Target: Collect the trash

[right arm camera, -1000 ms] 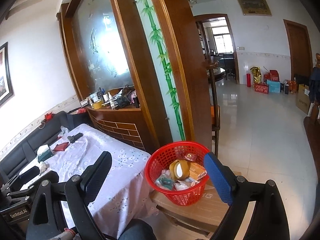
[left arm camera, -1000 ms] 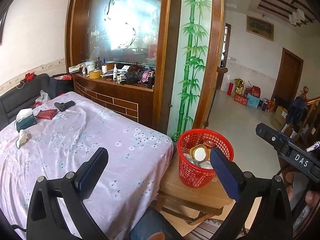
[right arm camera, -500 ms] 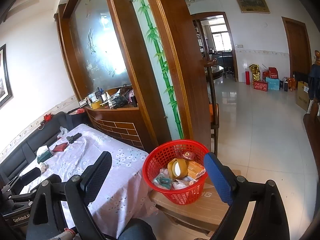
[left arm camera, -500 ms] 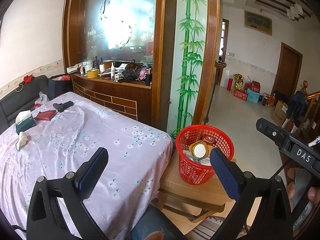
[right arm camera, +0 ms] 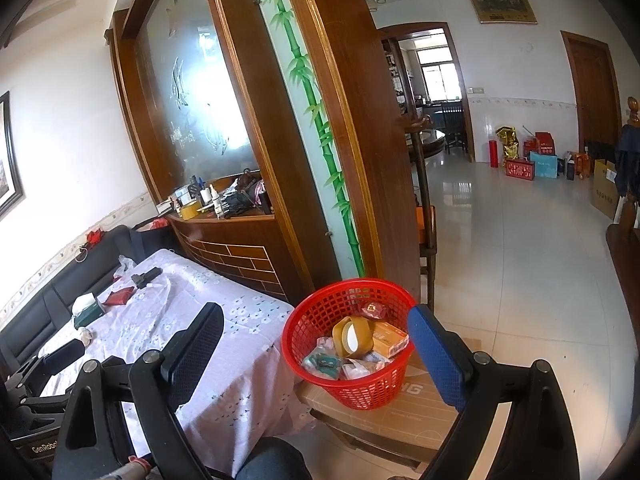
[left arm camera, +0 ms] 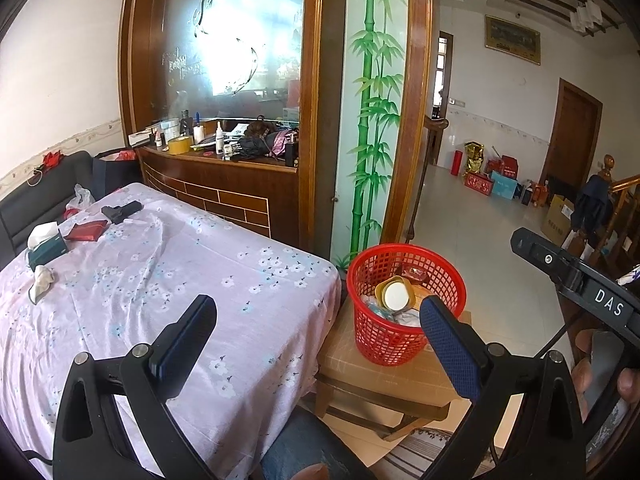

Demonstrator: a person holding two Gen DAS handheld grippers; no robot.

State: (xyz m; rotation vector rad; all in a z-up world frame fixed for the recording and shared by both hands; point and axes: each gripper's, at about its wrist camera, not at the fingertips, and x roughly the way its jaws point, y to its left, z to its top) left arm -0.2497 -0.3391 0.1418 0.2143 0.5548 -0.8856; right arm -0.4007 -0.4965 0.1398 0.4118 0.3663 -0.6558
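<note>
Basket point(right arm camera: 352, 344) trash partly hidden by rim; sits between right gripper point(right arm camera: 316, 350) fingers, beyond them. Both grippers wide, empty; left gripper point(left arm camera: 320, 344).

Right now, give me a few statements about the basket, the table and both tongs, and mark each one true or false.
1. The red basket stands on a cardboard box beside the table. True.
2. The basket is empty. False: it holds a tape roll, an orange box and other wrappers.
3. The left tongs are shut on a wrapper. False: they are open and hold nothing.
4. The right tongs are open and hold nothing. True.
5. A tissue box lies on the flowered tablecloth. True.
6. A black gun-shaped item lies in the basket. False: it lies on the tablecloth.
</note>
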